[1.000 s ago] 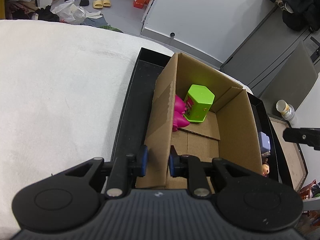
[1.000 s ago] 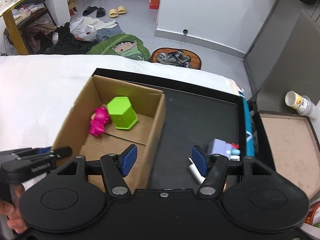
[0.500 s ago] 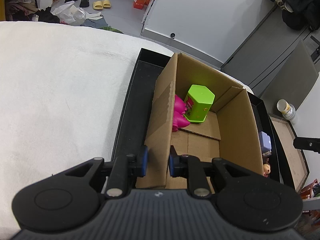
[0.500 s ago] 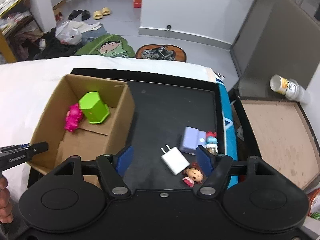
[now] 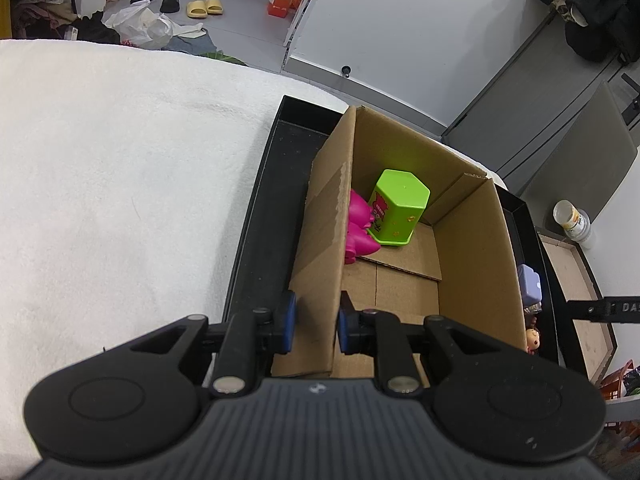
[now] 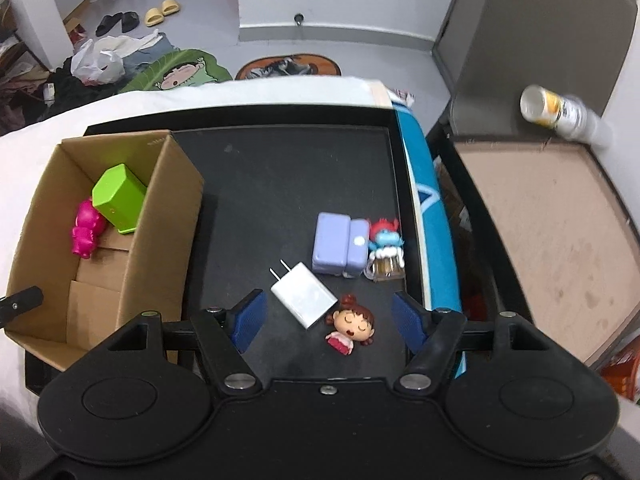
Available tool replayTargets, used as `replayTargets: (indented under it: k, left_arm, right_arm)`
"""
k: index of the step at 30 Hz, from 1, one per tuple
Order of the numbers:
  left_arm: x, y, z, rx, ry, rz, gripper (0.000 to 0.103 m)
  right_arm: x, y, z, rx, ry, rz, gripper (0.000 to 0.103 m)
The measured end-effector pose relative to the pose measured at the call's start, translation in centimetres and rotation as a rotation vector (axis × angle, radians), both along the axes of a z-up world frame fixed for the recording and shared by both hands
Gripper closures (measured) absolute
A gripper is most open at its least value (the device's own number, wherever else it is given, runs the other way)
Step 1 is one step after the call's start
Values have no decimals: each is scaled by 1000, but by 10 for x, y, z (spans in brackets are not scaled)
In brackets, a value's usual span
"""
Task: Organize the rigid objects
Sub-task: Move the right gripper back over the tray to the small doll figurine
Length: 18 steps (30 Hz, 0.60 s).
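Since a second ago the right hand-held gripper [image 6: 327, 316] has swung from the cardboard box [image 5: 472, 256] to above the white charger [image 6: 304, 295] and doll figure [image 6: 352, 325] on the black tray [image 6: 288, 184], angled steeply down, fingers apart and empty. The left hand-held gripper [image 5: 316, 322] stays clamped on the box's wall; green container [image 5: 396, 213] and pink toy [image 5: 358, 228] lie inside.

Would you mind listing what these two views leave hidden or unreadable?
- Left wrist view: the cardboard box wall hides most of the purple case and doll figure.
- Left wrist view: the box wall covers part of the pink toy.
- Right wrist view: the can label is blurred.
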State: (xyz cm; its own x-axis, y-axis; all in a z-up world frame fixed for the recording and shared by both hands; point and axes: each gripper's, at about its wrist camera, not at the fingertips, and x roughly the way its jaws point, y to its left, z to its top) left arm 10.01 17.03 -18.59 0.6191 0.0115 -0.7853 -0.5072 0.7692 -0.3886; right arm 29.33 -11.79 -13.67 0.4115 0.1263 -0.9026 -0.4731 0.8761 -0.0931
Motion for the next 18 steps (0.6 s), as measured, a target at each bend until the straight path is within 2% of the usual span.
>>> replayTargets:
  k: [4,12,18]
  left_arm:
    - [0,0,0,-1,0,0,83]
    - [0,0,0,-1,0,0,83]
    - [0,-1,0,4,0,-1,84]
  right_arm:
    - [6,-3,-15,-26,17,-33,40]
    - [15,-14,-43,-53,42,-81,61]
    - [17,-9,-56,-87,63,-76,62]
